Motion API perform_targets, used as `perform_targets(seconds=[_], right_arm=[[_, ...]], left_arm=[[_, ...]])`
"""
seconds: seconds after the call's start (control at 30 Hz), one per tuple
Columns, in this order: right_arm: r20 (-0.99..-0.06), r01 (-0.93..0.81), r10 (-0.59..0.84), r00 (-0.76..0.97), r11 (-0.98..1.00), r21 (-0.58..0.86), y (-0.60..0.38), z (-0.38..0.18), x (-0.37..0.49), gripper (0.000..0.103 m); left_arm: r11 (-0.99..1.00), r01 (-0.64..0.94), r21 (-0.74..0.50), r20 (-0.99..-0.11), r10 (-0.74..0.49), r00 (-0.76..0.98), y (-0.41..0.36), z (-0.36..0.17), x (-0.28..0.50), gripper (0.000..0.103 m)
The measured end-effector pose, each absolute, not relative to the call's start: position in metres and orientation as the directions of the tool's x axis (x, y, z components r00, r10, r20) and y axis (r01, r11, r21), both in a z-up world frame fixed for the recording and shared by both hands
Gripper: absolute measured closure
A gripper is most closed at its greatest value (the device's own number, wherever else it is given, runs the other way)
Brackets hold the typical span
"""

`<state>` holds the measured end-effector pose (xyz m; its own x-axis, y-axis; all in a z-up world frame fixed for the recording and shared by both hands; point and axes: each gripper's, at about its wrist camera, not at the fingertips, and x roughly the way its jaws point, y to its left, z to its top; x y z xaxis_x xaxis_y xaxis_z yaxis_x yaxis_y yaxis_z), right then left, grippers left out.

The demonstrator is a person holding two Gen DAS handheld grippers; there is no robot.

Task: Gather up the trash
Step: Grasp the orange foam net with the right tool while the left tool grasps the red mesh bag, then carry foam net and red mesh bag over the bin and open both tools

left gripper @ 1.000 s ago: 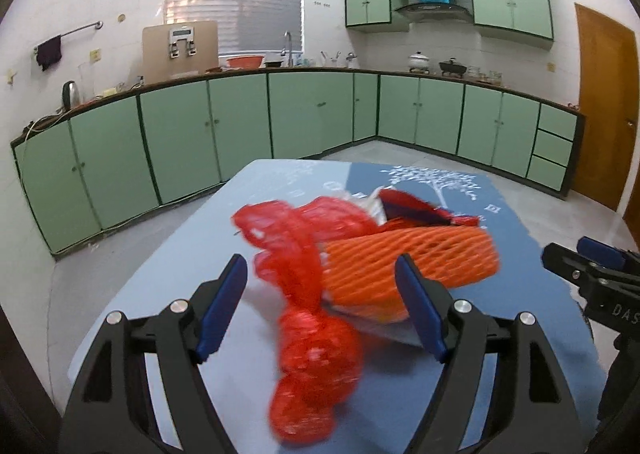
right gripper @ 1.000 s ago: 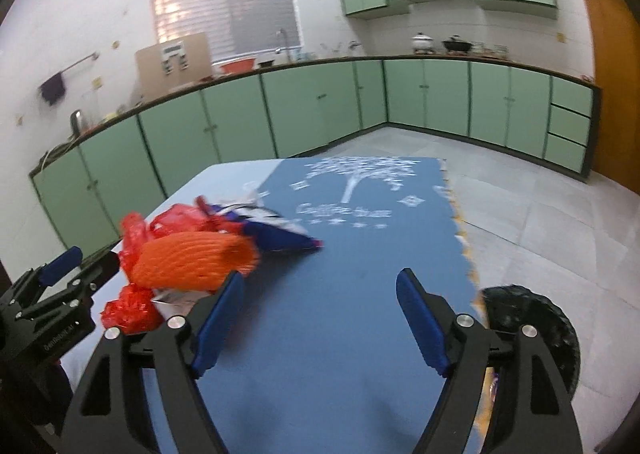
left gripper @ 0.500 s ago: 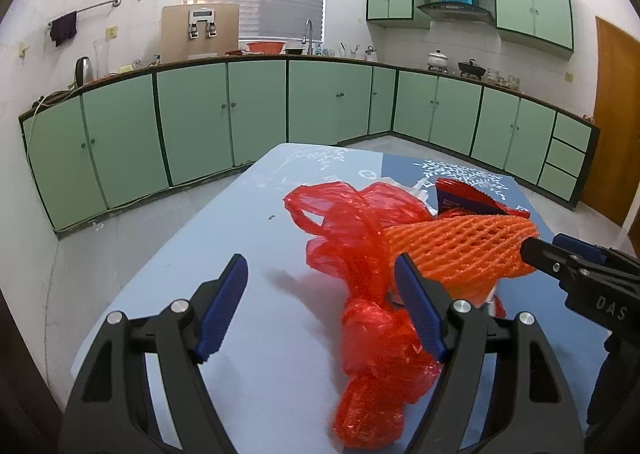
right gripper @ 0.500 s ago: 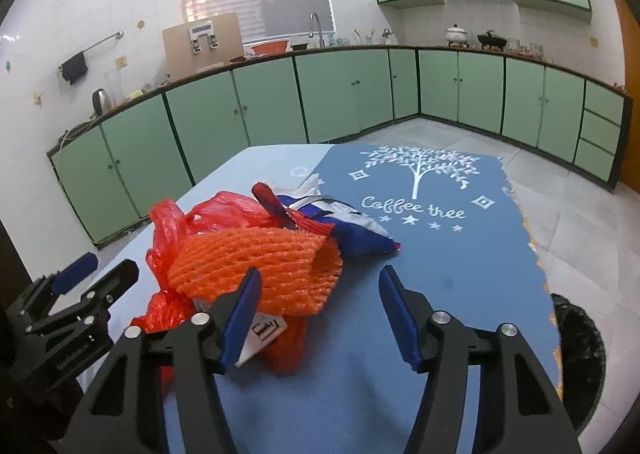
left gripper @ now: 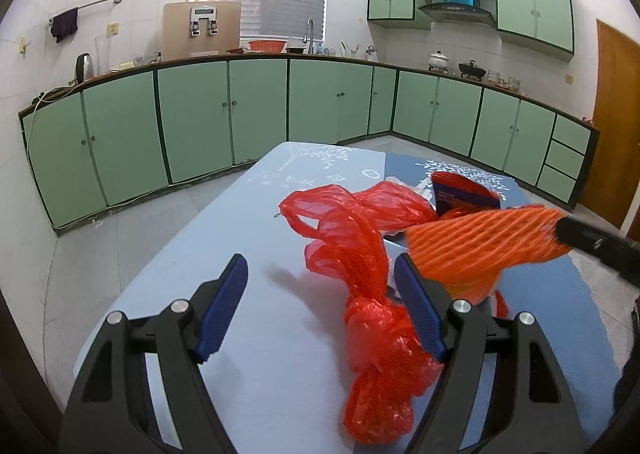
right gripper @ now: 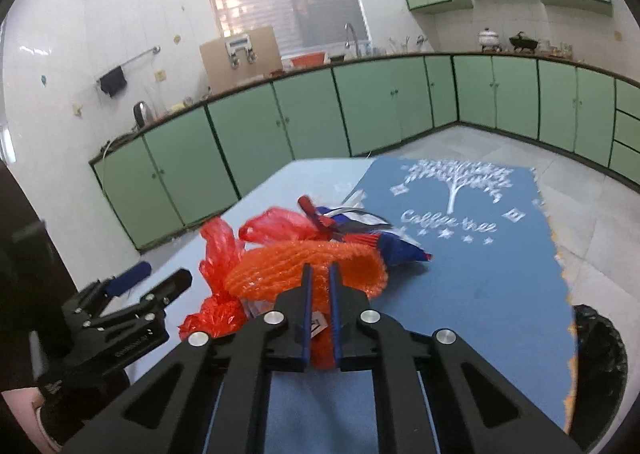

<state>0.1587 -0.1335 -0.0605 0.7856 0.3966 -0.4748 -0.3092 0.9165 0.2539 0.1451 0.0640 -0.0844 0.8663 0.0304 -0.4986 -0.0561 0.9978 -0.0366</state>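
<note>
Trash lies heaped on a blue counter [right gripper: 500,294] in a kitchen lined with green cabinets [left gripper: 256,110]. The right gripper [right gripper: 319,274] has its blue pads pressed nearly together, pinching the near edge of an orange foam net sleeve [right gripper: 304,266]; in the left wrist view the same sleeve [left gripper: 484,242] appears blurred, its far end pinched in the dark tip of that gripper at the right edge. The left gripper [left gripper: 320,274] is spread wide above the counter with nothing clamped; a crumpled red plastic bag [left gripper: 360,250] lies between its pads and runs down past the right one, touching the sleeve. Behind the sleeve lies a dark blue and red snack wrapper [right gripper: 384,242], close against the heap. A white tree design and lettering [right gripper: 456,190] mark the darker half of the counter cloth. A black-lined bin [right gripper: 600,374] stands on the floor just beside the counter's right edge.
</note>
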Motion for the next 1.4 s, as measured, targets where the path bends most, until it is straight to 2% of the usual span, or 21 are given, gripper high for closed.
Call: perform_targets(seconds=[0.17, 0.33, 0.4, 0.5, 0.6, 0.63, 0.67, 0.83, 1.07, 1.27, 1.4], right_arm=[[-0.442, -0.248, 0.351, 0.825, 0.929, 0.275, -0.166, -0.047, 0.141, 0.095], [-0.451, -0.192, 0.287, 0.845, 0.95, 0.246, -0.185, -0.049, 0.127, 0.095], [-0.455, -0.181, 0.283, 0.844, 0.95, 0.256, -0.19, -0.052, 0.125, 0.095], [-0.464, -0.169, 0.271, 0.843, 0.953, 0.251, -0.193, -0.059, 0.122, 0.095], [-0.475, -0.155, 0.264, 0.84, 0.954, 0.257, -0.197, -0.065, 0.119, 0.095], [-0.477, -0.153, 0.263, 0.839, 0.954, 0.258, -0.198, -0.066, 0.119, 0.095], [-0.48, -0.147, 0.259, 0.838, 0.955, 0.258, -0.2, -0.067, 0.119, 0.095], [-0.484, -0.128, 0.246, 0.84, 0.956, 0.263, -0.208, -0.071, 0.118, 0.095], [-0.477, -0.104, 0.22, 0.851, 0.961, 0.258, -0.217, -0.069, 0.113, 0.095], [-0.451, -0.072, 0.182, 0.874, 0.966, 0.249, -0.232, -0.057, 0.102, 0.095], [-0.436, -0.031, 0.135, 0.89, 0.971, 0.239, -0.25, -0.049, 0.094, 0.095]], left_arm=[[0.998, -0.025, -0.062, -0.523, -0.011, 0.852, 0.055, -0.089, 0.137, 0.03], [0.999, 0.005, -0.047, -0.565, -0.03, 0.825, 0.038, -0.105, 0.131, 0.03], [0.999, 0.003, -0.044, -0.586, -0.028, 0.81, 0.033, -0.114, 0.133, 0.032], [0.999, -0.002, -0.048, -0.617, -0.028, 0.786, 0.028, -0.127, 0.138, 0.038], [0.999, -0.013, -0.051, -0.646, -0.023, 0.763, 0.026, -0.138, 0.144, 0.052], [0.998, -0.014, -0.055, -0.651, -0.025, 0.758, 0.026, -0.141, 0.145, 0.061], [0.998, -0.018, -0.058, -0.656, -0.025, 0.754, 0.026, -0.143, 0.146, 0.065], [0.998, -0.046, -0.044, -0.633, 0.007, 0.774, 0.028, -0.14, 0.137, 0.078], [0.993, -0.106, -0.044, -0.539, 0.066, 0.839, 0.035, -0.105, 0.114, 0.081], [0.997, -0.033, -0.074, -0.493, -0.008, 0.87, 0.018, -0.072, 0.11, 0.081], [0.993, 0.064, -0.099, -0.482, -0.104, 0.87, -0.012, -0.058, 0.112, 0.081]])
